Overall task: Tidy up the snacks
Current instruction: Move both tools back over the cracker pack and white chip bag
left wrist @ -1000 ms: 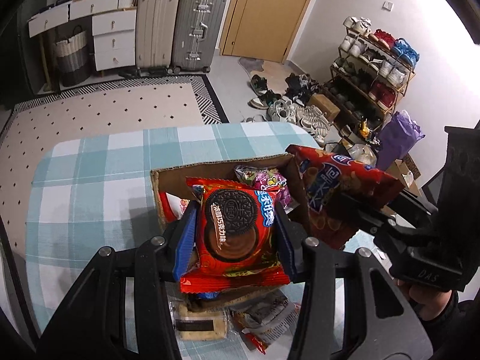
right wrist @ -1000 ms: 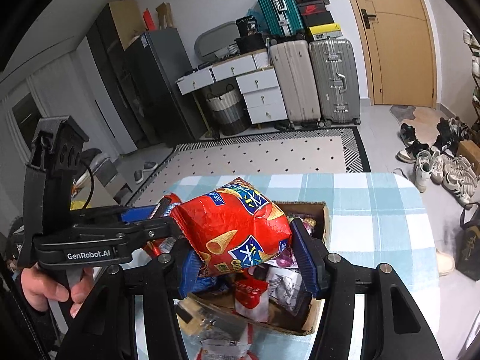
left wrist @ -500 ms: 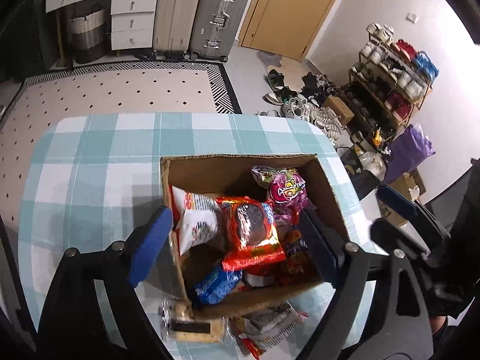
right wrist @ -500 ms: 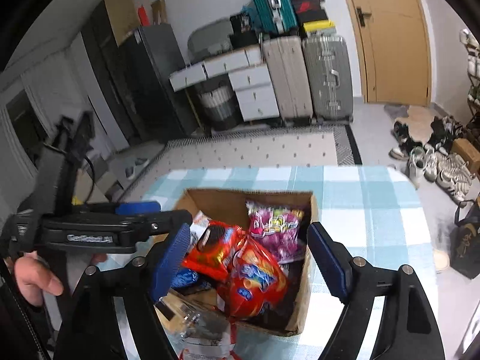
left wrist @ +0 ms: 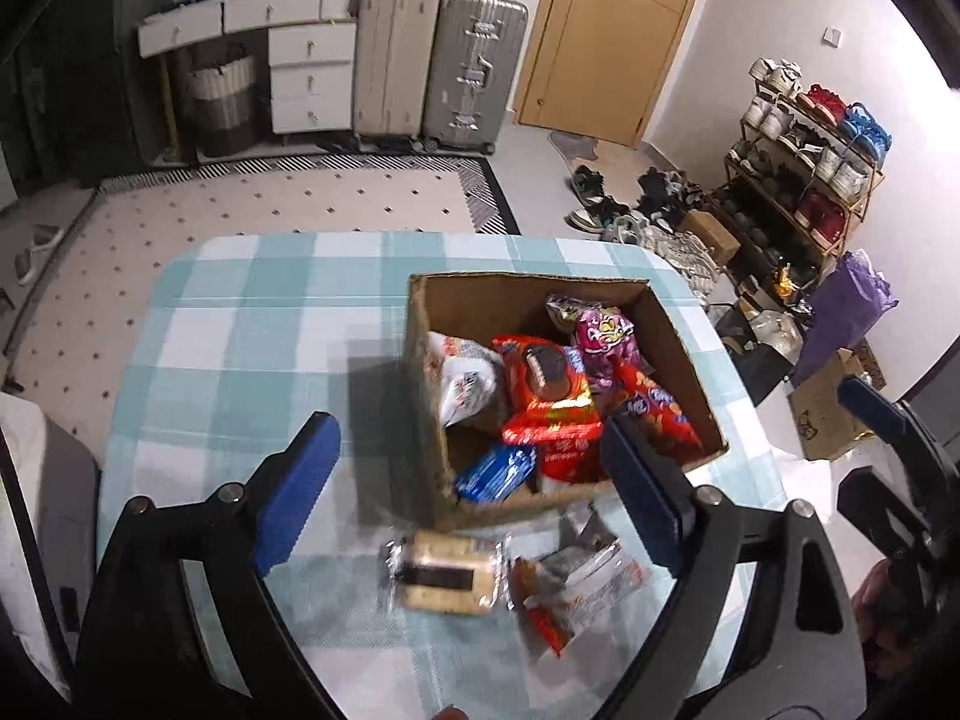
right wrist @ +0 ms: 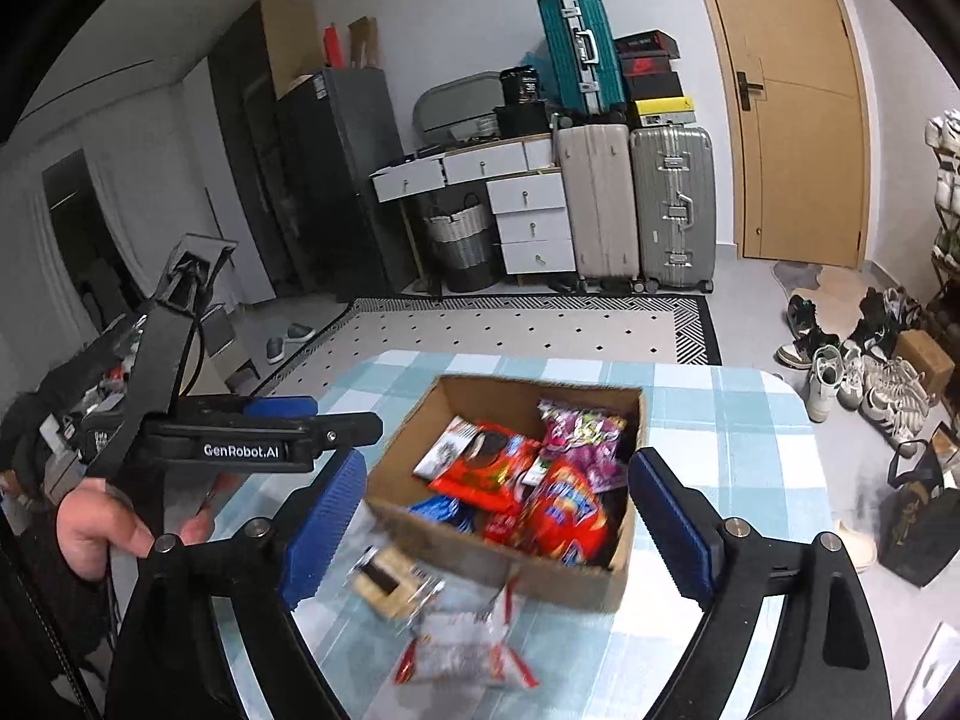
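Both claws have just been opening and hang released, nothing between the pads: left claw (left wrist: 468,480), right claw (right wrist: 498,510) (the left one's body reads "GenRobot.AI"). Snacks fill the cardboard box (left wrist: 429,420) at the desk's (left wrist: 252,324) right edge; two packets lie outside it.

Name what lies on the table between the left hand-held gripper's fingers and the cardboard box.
In the left wrist view, a clear-wrapped biscuit pack lies before the cardboard box.
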A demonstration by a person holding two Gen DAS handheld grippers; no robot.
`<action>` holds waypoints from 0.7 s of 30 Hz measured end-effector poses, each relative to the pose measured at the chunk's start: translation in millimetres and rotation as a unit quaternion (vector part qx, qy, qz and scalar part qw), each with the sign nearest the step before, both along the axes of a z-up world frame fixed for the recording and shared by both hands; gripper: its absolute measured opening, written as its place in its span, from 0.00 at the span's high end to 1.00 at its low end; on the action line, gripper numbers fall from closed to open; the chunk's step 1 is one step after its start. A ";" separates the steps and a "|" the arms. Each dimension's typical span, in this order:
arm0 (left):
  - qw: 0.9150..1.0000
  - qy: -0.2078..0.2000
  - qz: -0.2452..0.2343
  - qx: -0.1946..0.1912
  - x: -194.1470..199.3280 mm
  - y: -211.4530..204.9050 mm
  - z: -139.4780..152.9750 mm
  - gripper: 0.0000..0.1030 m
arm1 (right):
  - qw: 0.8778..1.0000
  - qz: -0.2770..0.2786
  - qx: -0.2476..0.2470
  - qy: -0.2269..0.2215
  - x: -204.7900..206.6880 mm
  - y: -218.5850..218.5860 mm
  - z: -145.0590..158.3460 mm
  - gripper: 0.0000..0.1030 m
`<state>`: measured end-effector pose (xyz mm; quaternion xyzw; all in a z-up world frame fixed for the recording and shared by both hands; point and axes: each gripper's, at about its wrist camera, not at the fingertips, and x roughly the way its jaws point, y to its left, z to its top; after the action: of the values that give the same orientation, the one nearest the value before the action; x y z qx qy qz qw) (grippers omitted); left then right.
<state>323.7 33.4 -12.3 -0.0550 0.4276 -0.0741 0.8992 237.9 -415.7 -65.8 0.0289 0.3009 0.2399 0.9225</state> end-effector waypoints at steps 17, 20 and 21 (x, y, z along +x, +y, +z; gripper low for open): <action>0.998 -0.069 -0.002 -0.002 -103.2 2.1 27.9 0.01 | 1.000 0.002 0.016 -0.019 -76.4 16.2 2.9 0.08; 0.997 -0.077 -0.001 0.005 -120.2 2.5 24.9 0.01 | 1.000 -0.001 0.016 -0.023 -85.7 16.7 1.6 0.07; 0.997 -0.080 0.000 0.008 -127.7 2.8 23.4 0.01 | 1.000 -0.001 0.017 -0.023 -88.3 16.6 0.2 0.07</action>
<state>196.1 36.2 11.1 -0.0415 0.3545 -0.0745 0.9311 149.7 -399.1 -65.6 0.0397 0.2758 0.2445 0.9287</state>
